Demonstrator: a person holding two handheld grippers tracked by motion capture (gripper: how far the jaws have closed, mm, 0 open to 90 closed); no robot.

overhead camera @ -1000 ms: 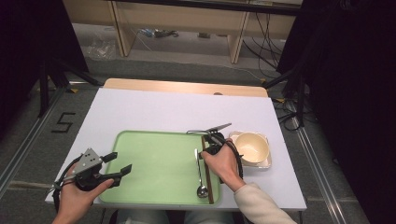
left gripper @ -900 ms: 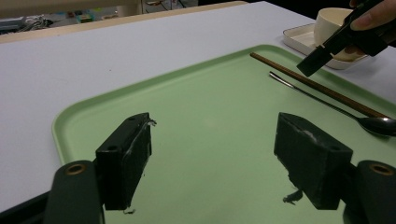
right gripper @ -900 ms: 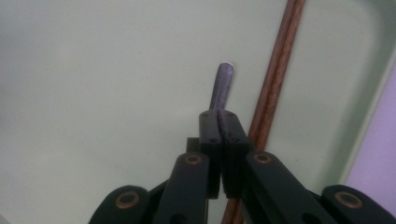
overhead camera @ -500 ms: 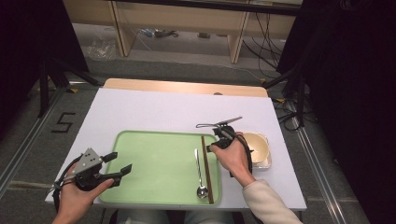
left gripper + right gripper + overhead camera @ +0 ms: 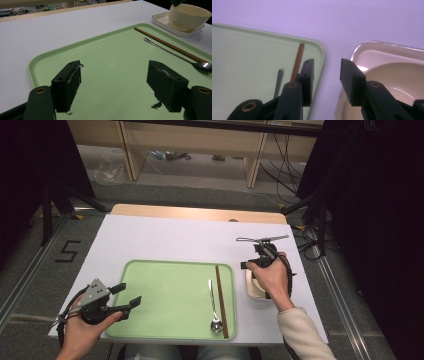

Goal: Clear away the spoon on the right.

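Note:
A green tray (image 5: 165, 285) lies on the white table. Near its right rim a metal spoon (image 5: 213, 302) and brown chopsticks (image 5: 221, 295) lie side by side. Right of the tray a cream bowl (image 5: 187, 17) stands on a small plate (image 5: 160, 18). My right gripper (image 5: 250, 265) hovers over the gap between tray and plate (image 5: 372, 50). Its jaws have just been opening and nothing is between them (image 5: 327, 67). My left gripper (image 5: 127, 294) stands open and empty over the tray's left part (image 5: 113, 75).
The white tabletop (image 5: 190, 237) stretches bare behind the tray, with a wooden edge (image 5: 200, 214) at the far side. The right hand covers most of the bowl (image 5: 252, 287) in the high view. Cables trail on the floor beyond the table.
The right hand has moved right and up, off the tray's right edge to above the bowl, and its jaws have opened. The chopsticks now lie uncovered beside the spoon. The left hand stayed put.

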